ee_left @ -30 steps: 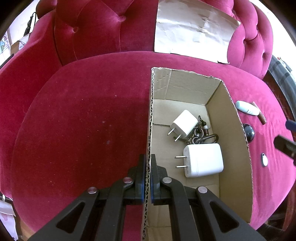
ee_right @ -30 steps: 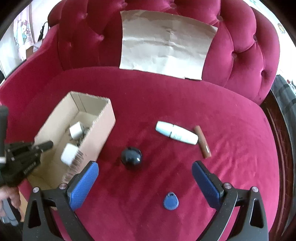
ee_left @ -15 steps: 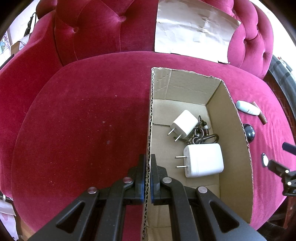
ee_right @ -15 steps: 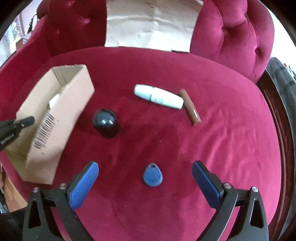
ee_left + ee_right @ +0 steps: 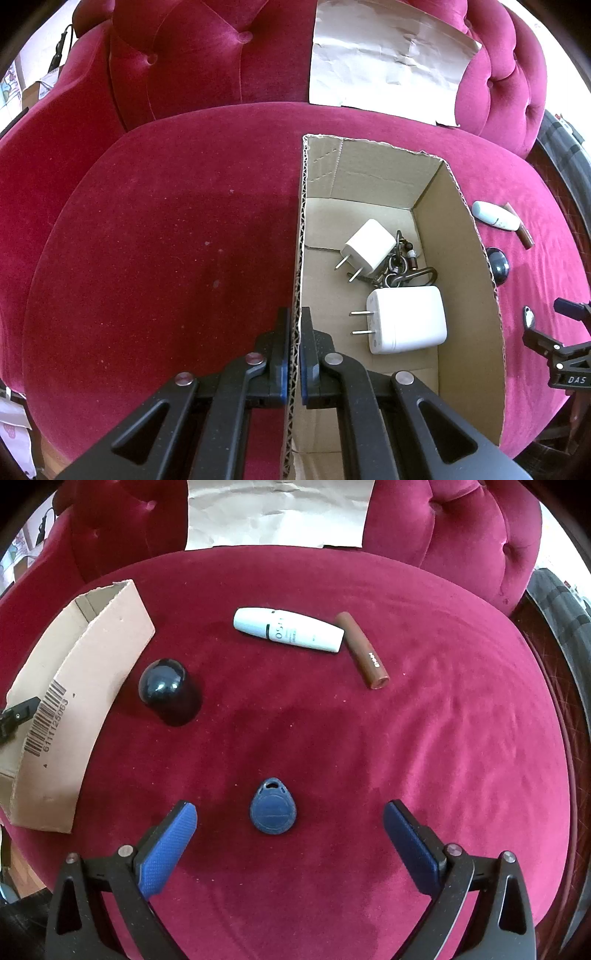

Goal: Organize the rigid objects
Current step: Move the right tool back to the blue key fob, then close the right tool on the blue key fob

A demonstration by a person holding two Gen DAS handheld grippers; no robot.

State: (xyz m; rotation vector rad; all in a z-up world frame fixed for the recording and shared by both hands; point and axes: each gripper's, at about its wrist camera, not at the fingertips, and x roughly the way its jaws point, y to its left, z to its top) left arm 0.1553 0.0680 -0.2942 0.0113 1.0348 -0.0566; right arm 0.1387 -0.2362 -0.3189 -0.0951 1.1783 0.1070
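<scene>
My left gripper is shut on the left wall of an open cardboard box on a red velvet seat. Inside the box lie a small white plug, a larger white charger and a bunch of dark keys. My right gripper hangs open over a blue teardrop key fob, which lies between its blue pads without touching them. Farther off on the seat are a dark round knob, a white tube and a brown stick.
The cardboard box stands at the left of the right wrist view, beside the knob. A sheet of pale paper leans on the tufted backrest. The seat's front edge drops off just below both grippers. The right gripper's frame shows at the right edge.
My right gripper has come down and forward over the seat, so the blue fob now lies between its open pads. The left gripper and the box have not moved.
</scene>
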